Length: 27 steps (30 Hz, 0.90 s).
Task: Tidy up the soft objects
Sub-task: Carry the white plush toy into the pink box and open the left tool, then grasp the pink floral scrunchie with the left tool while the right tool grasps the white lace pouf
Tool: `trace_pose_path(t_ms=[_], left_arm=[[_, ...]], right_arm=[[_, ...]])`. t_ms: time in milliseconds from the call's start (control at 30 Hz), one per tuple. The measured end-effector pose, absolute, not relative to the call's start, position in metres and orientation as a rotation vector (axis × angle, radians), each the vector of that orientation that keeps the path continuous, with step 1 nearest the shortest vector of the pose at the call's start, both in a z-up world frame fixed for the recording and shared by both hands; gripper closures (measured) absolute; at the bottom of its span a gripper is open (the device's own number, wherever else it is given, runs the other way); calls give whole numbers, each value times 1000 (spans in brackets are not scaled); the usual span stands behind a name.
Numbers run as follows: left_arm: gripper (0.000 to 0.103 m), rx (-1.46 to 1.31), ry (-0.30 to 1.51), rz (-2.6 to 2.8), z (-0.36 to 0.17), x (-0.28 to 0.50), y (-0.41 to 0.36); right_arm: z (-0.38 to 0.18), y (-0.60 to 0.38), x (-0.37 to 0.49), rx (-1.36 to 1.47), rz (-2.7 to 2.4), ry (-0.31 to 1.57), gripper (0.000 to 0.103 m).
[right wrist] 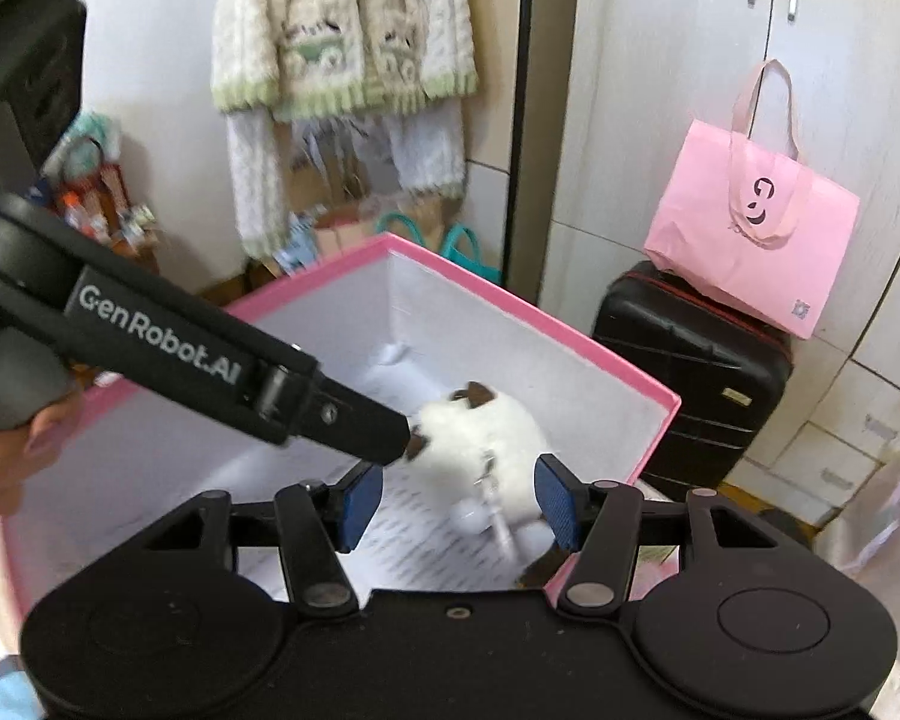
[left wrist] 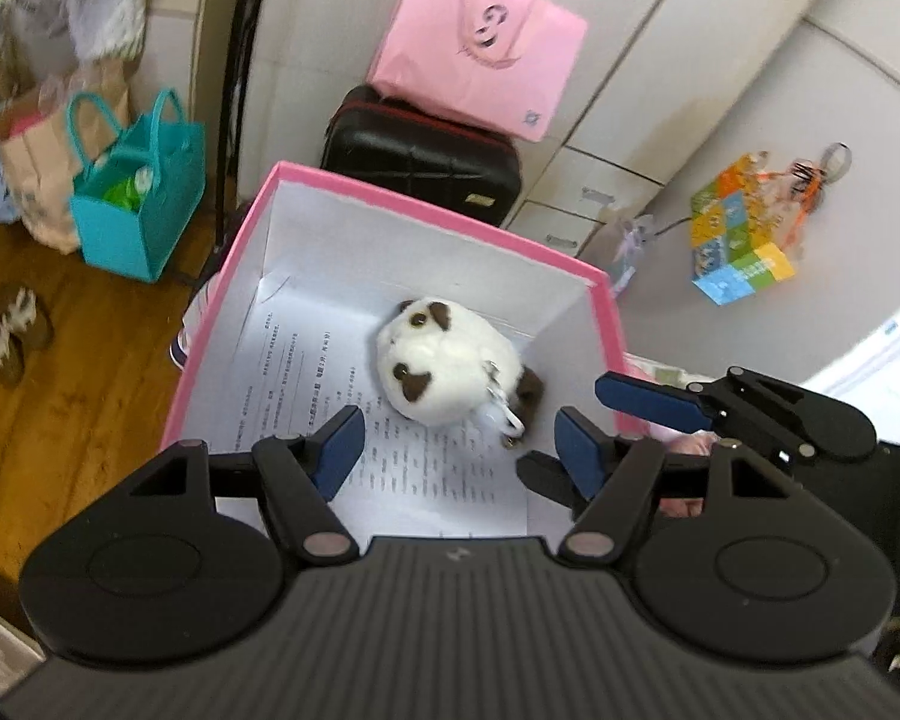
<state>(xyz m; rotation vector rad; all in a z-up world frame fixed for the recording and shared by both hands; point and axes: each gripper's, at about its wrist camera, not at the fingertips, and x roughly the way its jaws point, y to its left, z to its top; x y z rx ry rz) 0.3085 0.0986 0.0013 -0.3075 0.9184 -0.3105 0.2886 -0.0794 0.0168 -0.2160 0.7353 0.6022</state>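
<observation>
A white plush toy (left wrist: 444, 363) with brown ears is lying inside a pink-rimmed cardboard box (left wrist: 603, 306), resting on a printed sheet of paper (left wrist: 426, 468) that is lining the box's white floor, with a small white keychain charm (left wrist: 501, 417) trailing from its near side. The left gripper (left wrist: 456, 450) is hovering over the box's near edge with its blue-padded jaws standing apart and nothing between them, the toy sitting just beyond the fingertips. In the left wrist view, the right gripper (left wrist: 576, 420) is reaching in from the right over the box's rim; in its own camera's view its jaws are standing spread on either side of the toy's near end without pressing it. In that view the toy is looking blurred, and the left gripper's black arm is crossing the frame from the left, its tip close to the toy's ear, while a hand (right wrist: 6, 456) is gripping its handle. Behind the box, a pink tote bag (left wrist: 480, 42) is sitting on a black suitcase (left wrist: 420, 162) against white cabinets (left wrist: 660, 60), and a teal handbag (left wrist: 141, 204) is standing on the wooden floor (left wrist: 60, 408).
</observation>
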Motion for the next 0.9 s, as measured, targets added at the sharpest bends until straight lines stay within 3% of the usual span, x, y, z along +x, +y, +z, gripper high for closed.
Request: trace_pose_path(t_ms=[567, 900], left_arm=[[30, -21, 716, -409, 72, 163, 71], [28, 36, 759, -517, 69, 97, 45]], right_arm=[[64, -141, 189, -88, 634, 697, 41], [78, -185, 124, -88, 556, 664, 40]])
